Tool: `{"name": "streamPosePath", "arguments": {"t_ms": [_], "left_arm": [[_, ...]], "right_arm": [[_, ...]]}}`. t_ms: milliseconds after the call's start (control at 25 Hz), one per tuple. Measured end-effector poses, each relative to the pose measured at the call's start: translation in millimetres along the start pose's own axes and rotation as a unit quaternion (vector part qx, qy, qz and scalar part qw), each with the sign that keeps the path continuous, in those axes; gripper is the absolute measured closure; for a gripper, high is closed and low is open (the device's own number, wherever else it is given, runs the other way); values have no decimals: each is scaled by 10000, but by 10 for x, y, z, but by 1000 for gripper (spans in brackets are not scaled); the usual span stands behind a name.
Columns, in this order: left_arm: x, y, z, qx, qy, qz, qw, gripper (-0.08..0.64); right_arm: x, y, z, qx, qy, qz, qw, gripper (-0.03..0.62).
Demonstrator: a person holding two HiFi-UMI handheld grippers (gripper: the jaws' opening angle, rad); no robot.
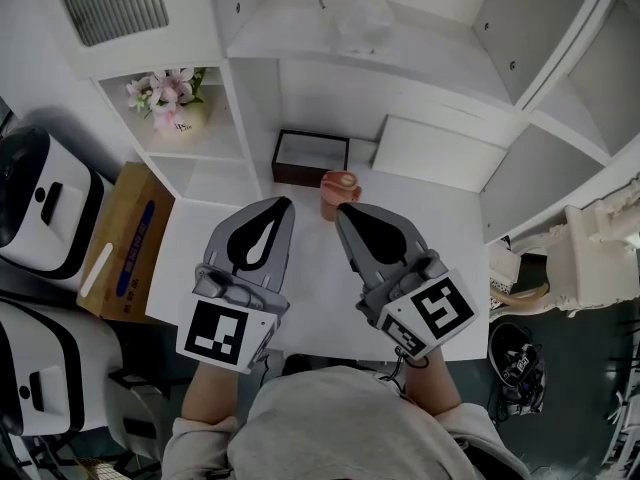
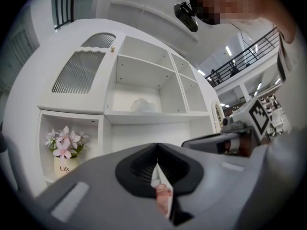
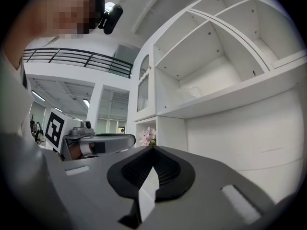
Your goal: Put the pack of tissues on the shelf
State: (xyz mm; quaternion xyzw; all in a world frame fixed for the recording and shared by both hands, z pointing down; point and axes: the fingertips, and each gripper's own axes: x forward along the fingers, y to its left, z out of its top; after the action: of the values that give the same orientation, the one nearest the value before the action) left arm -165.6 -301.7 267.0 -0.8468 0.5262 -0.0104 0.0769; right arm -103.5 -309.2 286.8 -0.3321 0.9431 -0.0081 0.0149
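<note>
The pack of tissues [image 1: 360, 18], a crinkly clear-wrapped white bundle, lies on the upper shelf board of the white cabinet [image 1: 300, 43]. It also shows in the left gripper view as the tissues [image 2: 142, 105] in the middle compartment, and faintly as the pack [image 3: 194, 92] in the right gripper view. My left gripper [image 1: 284, 204] and right gripper [image 1: 343, 210] hover side by side over the white table [image 1: 190, 258], well below the pack. Both are shut with nothing between the jaws. The left gripper [image 2: 157, 148] and right gripper [image 3: 153, 150] point at the cabinet.
A pink cup [image 1: 338, 192] stands on the table just beyond the gripper tips. Behind it sits a dark open box [image 1: 311, 156]. A vase of pink flowers [image 1: 168, 103] fills the left cubby. A cardboard box [image 1: 125, 243] and white appliances [image 1: 40, 208] stand at the left.
</note>
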Motion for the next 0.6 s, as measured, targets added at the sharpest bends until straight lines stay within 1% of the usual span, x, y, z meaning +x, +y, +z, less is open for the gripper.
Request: {"name": "streamPosePath", "arguments": {"t_ms": [120, 320, 600], "left_arm": [[-41, -49, -71, -79, 94, -55, 9999, 560], [-85, -91, -97, -227, 79, -137, 9996, 560], [-102, -144, -84, -238, 38, -201, 9995, 560]], "right_arm": [[-12, 36, -15, 14, 18, 9, 10000, 591], [-15, 79, -38, 36, 43, 32, 10000, 592], [-24, 145, -36, 32, 32, 133, 9999, 591]]}}
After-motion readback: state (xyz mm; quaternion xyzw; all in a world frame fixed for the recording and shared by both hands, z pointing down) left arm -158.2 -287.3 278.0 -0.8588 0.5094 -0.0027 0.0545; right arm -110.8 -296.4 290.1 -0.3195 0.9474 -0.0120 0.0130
